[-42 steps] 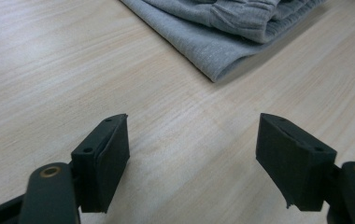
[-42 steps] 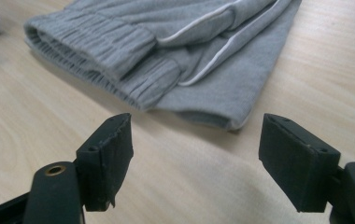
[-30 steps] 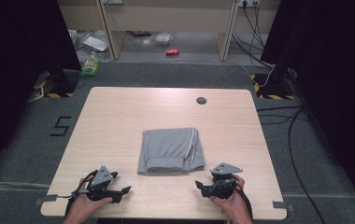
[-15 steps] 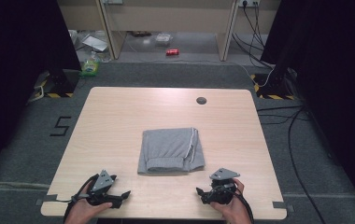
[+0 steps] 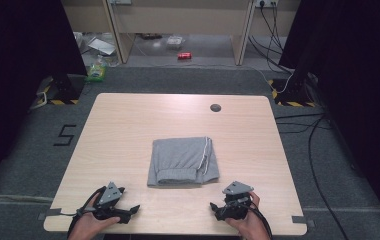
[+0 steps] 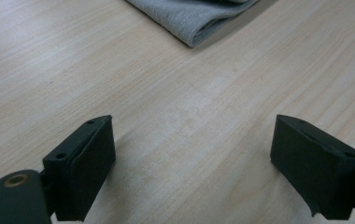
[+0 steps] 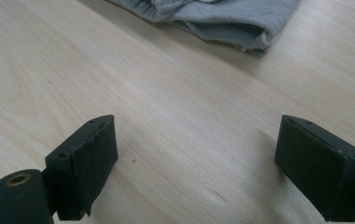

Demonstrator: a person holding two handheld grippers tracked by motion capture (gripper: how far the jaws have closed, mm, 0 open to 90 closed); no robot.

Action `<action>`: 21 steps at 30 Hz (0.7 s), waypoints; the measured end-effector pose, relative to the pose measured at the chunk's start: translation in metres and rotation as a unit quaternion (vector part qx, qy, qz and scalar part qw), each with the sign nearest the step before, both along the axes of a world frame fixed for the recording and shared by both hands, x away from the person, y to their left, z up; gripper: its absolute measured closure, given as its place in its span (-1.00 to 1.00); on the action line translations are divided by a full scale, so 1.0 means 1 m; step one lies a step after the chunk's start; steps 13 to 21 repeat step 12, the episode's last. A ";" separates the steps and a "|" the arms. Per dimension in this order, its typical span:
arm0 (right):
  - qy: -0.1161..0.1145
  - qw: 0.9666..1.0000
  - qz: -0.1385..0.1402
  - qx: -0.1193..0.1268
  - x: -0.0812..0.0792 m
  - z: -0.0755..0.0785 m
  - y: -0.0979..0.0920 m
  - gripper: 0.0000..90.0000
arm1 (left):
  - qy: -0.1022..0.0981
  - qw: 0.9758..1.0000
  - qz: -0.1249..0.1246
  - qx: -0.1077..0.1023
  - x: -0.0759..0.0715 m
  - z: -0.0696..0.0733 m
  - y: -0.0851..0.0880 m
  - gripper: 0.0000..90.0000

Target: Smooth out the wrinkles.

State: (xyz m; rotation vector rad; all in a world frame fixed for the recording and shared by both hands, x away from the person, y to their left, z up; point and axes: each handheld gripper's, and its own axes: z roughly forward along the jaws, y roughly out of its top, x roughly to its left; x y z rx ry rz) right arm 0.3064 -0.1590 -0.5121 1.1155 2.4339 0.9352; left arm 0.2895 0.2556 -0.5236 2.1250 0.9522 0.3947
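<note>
Left tool [image 5: 128, 212]: held low over the near edge of the counter [image 5: 128, 125], jaws spread wide with nothing between them but bare wood; they have just been opening. In the left gripper view the near corner of the folded garment [image 6: 199, 18] lies ahead and a little to the right of its jaws, well apart from them.

Right tool [image 5: 218, 210]: likewise at the near edge, jaws wide apart and empty, also just opened. In the right gripper view the garment's [image 7: 231, 18] near corner lies ahead, apart from the jaws.

Folded garment [image 5: 183, 161]: grey knit, apparently sweatpants folded to a near-square packet, at the middle of the counter. A white drawstring [image 5: 207, 155] runs down its right side; a ribbed band shows along the near edge. It lies flat, edges fairly squared, its slightly longer axis running away from the person.

Relation: the packet sits forward of and between the two tools; neither touches it. The right tool looks slightly nearer to its near right corner, the left tool to its near left corner. Judged: any reach goes forward and inward.
</note>
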 end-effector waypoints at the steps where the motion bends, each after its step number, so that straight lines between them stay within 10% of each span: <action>1: 0.000 1.000 0.000 0.000 0.000 0.000 0.000 -0.71 | 0.000 1.000 0.000 0.000 0.000 0.000 0.000 -0.71; 21: 0.000 1.000 0.002 0.000 0.001 0.000 0.000 -0.72 | 0.000 1.000 -0.002 0.000 0.000 0.000 0.000 -0.71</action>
